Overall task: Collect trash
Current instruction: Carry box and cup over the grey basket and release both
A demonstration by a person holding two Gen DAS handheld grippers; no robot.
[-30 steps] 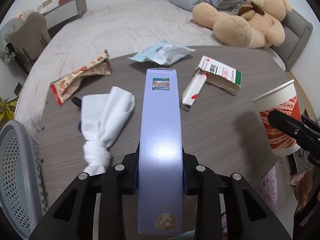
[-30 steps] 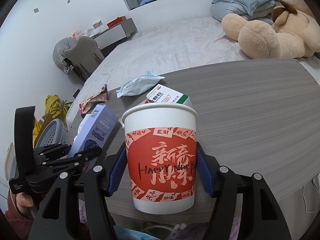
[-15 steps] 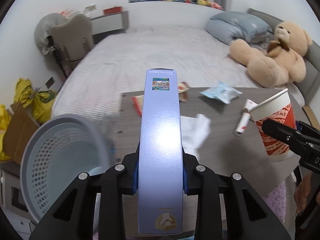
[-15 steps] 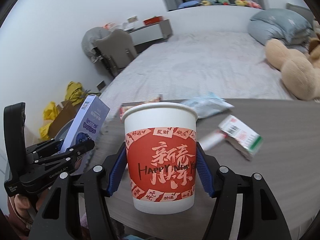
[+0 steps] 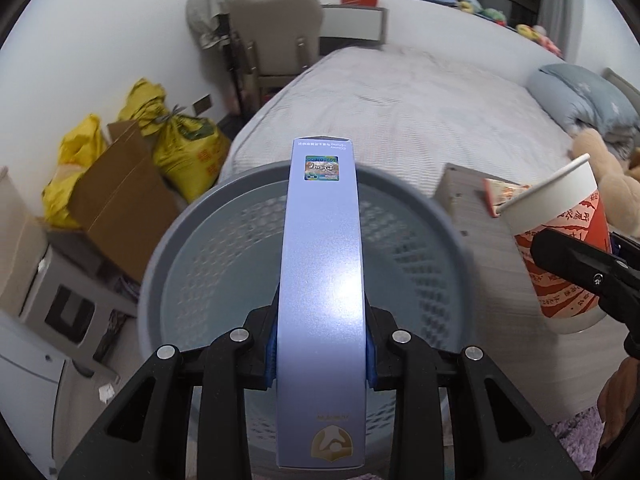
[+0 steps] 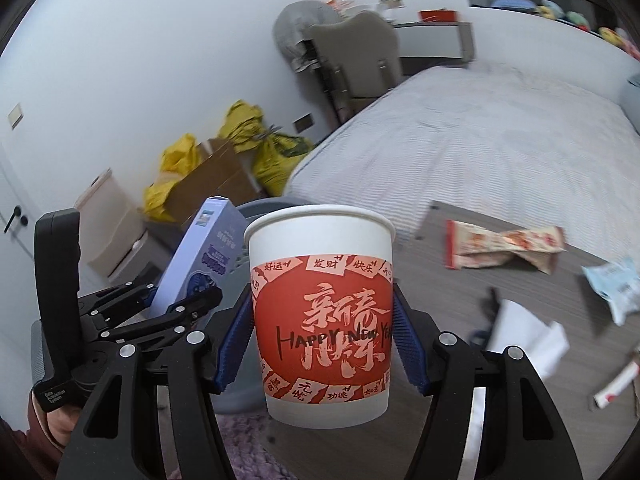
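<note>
Now that both hands have swung from bench (image 6: 500,280) to waste basket (image 5: 168,248): left gripper (image 5: 320,354) fingers clamp blue carton (image 5: 320,280) over it; right gripper (image 6: 322,344) fingers clasp paper cup (image 6: 320,300) alongside. Drop due.

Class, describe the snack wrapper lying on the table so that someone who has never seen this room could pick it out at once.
Start at the grey wood-grain table beside the bed. Near the table's far corner lies the snack wrapper, long, flat and crumpled. Its cream and red print sets it apart from the pale blue packet and the plain white tissue nearby.
</note>
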